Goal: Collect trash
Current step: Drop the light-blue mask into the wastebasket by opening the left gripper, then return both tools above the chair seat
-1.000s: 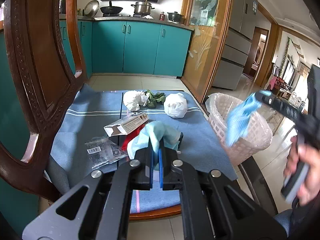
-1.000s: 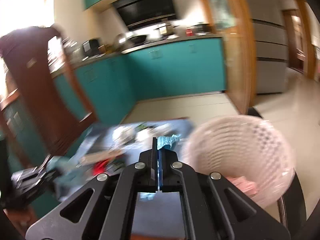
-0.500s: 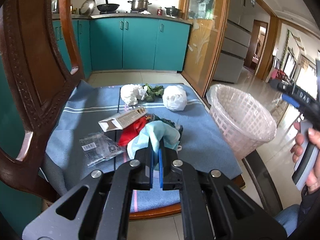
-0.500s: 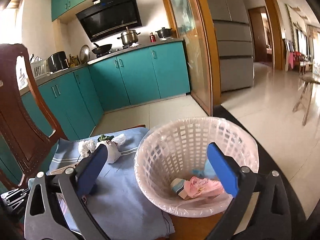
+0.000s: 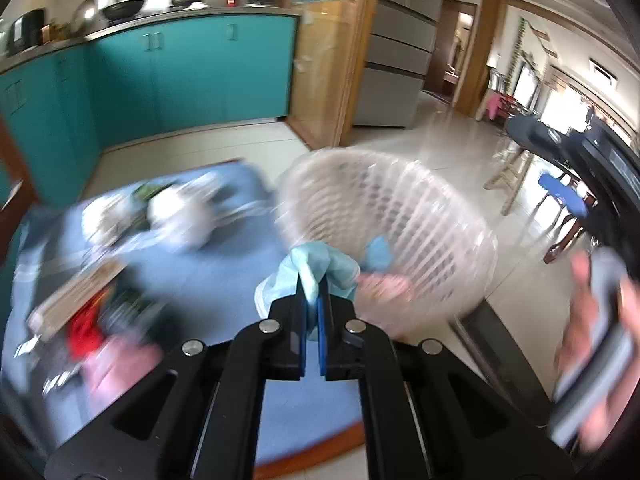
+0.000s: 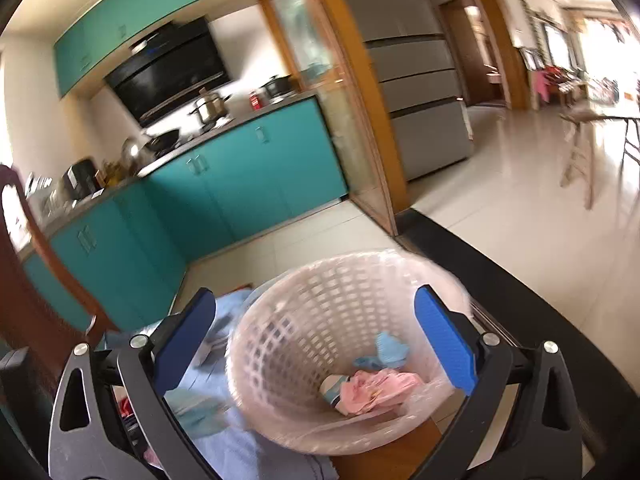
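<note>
Teal kitchen cabinets [image 6: 248,184] stood behind the trash-strewn blue cloth [image 5: 208,276].
Nearest, the left hand-held gripper [image 5: 311,300] pinched a pale blue glove [image 5: 316,268] just before the white basket [image 5: 424,216]; the right hand-held gripper [image 6: 316,340] gaped wide and empty over that basket, where pink and blue scraps [image 6: 376,388] lay.

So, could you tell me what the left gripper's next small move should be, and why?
Probably carry on over the white basket rim, then open. The left gripper is shut on a pale blue crumpled cloth that sits just short of the basket, which already holds trash.
</note>
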A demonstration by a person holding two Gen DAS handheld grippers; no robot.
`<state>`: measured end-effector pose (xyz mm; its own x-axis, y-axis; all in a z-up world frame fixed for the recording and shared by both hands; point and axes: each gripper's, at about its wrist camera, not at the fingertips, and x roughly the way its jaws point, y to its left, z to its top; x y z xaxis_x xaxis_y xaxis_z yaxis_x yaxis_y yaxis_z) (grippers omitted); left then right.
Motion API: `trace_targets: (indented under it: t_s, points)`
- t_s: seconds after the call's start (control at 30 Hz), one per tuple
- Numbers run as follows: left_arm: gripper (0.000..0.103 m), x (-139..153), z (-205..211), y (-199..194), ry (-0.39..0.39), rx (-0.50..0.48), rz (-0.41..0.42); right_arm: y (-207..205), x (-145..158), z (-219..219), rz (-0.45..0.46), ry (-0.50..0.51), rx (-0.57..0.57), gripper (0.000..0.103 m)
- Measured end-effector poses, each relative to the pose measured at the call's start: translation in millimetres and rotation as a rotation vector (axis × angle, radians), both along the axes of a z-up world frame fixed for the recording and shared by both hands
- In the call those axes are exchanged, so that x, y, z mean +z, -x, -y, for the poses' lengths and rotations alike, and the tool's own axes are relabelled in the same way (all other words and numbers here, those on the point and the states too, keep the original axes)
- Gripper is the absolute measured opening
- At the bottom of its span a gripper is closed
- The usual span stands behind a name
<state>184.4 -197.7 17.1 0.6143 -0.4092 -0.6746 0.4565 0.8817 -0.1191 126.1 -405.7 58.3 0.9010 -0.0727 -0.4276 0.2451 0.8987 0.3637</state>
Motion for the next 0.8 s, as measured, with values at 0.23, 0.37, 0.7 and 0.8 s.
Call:
trace_targets:
  t_s: [0.23, 0.37, 0.7, 0.8]
  points:
    - [0.089, 5.4, 76.4, -47.5, -0.032, -0.009, -0.025, 0.0, -2.5, 19.8, -0.004, -0.049, -0.029, 0.098]
    - [0.089, 8.4, 43.3, -33.9, -0.014, 0.046, -0.013, -1.4, -1.6, 12.2, -0.002, -0.033, 0.004, 0.098]
    - [0.097, 39.4, -140.8, 57.6, -0.023, 0.280, 0.136, -7.3, -2.4, -44.3, -0.039, 0.033, 0.148, 0.098]
    - [0.098, 32.4, -187.8, 73.2, 0.001, 0.370, 0.131, -5.7, -5.7, -82.1, -0.059, 0.074, 0.237, 0.098]
